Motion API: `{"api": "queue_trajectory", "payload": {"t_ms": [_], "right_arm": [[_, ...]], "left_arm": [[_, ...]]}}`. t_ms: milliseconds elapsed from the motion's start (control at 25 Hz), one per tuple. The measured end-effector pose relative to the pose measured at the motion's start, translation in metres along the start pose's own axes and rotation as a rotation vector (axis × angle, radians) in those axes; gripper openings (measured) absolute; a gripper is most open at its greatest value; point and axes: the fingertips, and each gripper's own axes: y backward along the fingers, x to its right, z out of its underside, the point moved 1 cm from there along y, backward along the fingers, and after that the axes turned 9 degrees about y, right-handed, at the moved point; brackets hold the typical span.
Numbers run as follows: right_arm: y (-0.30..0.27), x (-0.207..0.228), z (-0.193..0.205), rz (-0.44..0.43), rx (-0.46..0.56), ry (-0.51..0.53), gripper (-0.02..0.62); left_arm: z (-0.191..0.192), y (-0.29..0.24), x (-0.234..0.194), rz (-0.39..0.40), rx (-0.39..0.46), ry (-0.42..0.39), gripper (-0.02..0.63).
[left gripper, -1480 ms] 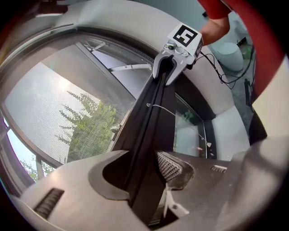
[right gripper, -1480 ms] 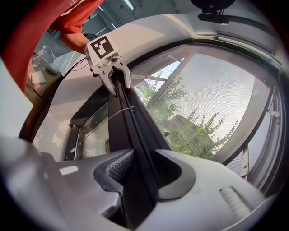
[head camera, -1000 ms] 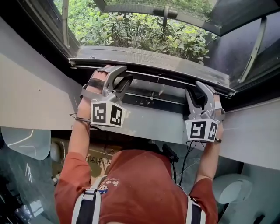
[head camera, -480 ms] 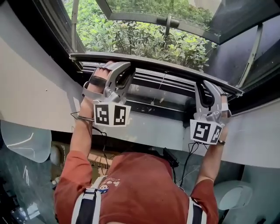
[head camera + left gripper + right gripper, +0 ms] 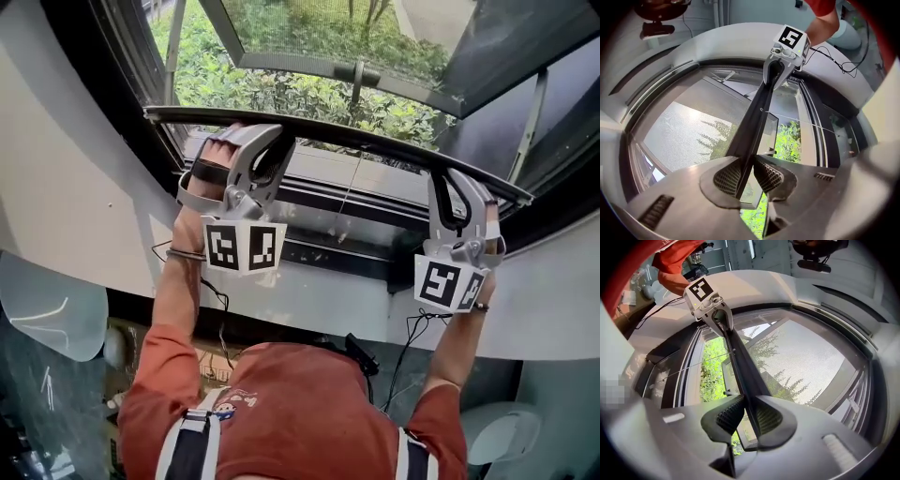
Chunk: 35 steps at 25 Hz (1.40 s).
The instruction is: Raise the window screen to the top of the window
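Though closing only just now, clamped on the window screen's bar [image 5: 356, 140], edge-on between the jaws: left gripper [image 5: 258, 141] near its left end, right gripper [image 5: 457, 187] near its right, above the window's lower frame [image 5: 319, 192].

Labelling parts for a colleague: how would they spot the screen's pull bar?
Find the window with bushes outside. One thin dark pull bar spans it, above the fixed rails. Only it has the left gripper and right gripper just closed on it.
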Motion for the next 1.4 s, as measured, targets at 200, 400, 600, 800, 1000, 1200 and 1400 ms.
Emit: {"api": "queue_trajectory", "payload": {"t_ms": [200,400,600,800,1000,1200,1400], "right_arm": [[-0.007,0.044,-0.01,0.053,0.011,0.033,0.08],[-0.009,0.062,-0.015,0.106,0.022,0.057,0.08],[-0.011,0.071,-0.015,0.151,0.022,0.071,0.08],[-0.016,0.092,-0.021,0.181,0.022,0.089,0.083],[-0.017,0.097,-0.023,0.217,0.032,0.108,0.083],[-0.024,0.134,-0.033,0.254,0.048,0.136,0.084],[-0.024,0.152,-0.037,0.285,0.061,0.158,0.086]], "left_arm": [[-0.022,-0.008,-0.039,-0.038,0.028,-0.02,0.083],[-0.032,-0.01,-0.055,-0.079,0.047,-0.04,0.086],[-0.038,-0.012,-0.063,-0.12,0.05,-0.051,0.087],[-0.047,-0.016,-0.083,-0.144,0.044,-0.056,0.089],[-0.05,-0.016,-0.088,-0.172,0.062,-0.089,0.09],[-0.067,-0.023,-0.122,-0.213,0.08,-0.092,0.094],[-0.078,-0.024,-0.138,-0.228,0.092,-0.097,0.095]]}}
